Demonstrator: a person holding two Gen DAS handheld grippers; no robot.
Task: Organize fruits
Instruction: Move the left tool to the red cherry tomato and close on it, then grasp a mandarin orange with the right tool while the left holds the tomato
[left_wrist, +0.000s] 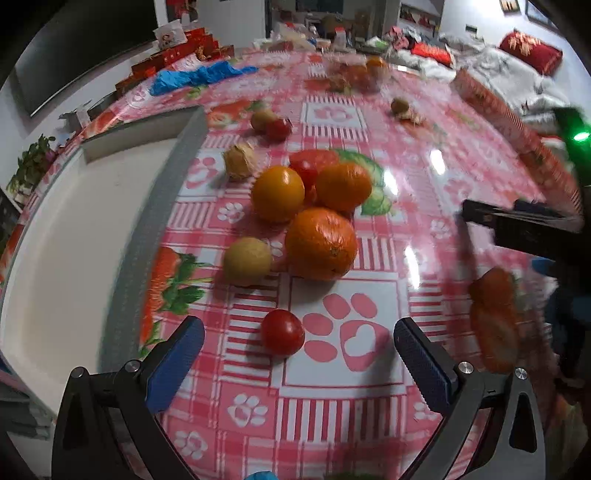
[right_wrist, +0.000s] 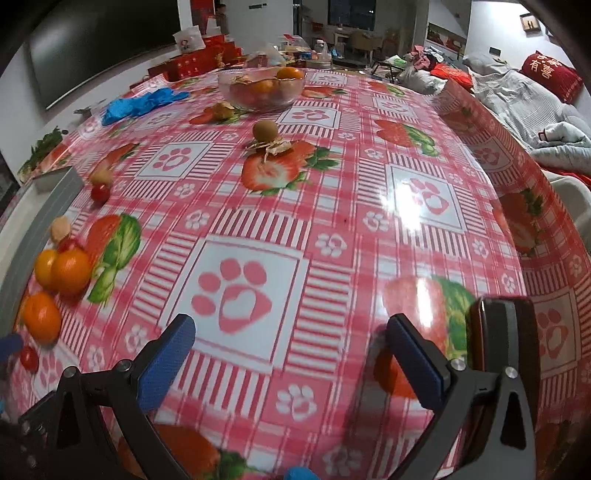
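Lived-in home: wall TV (right_wrist: 99, 44), sofa with red cushion (right_wrist: 550, 75), strawberry-print tablecloth (right_wrist: 369, 192), cluttered background

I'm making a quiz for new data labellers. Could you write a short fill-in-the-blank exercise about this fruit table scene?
1. Both the left gripper and the right gripper have their jaws ____.
2. The small red cherry tomato lies just ahead of the ____ gripper.
3. The clear glass bowl at the table's far side holds ____.
4. The crumpled gloves are ____ in colour.

Missing words: open; left; fruit; blue
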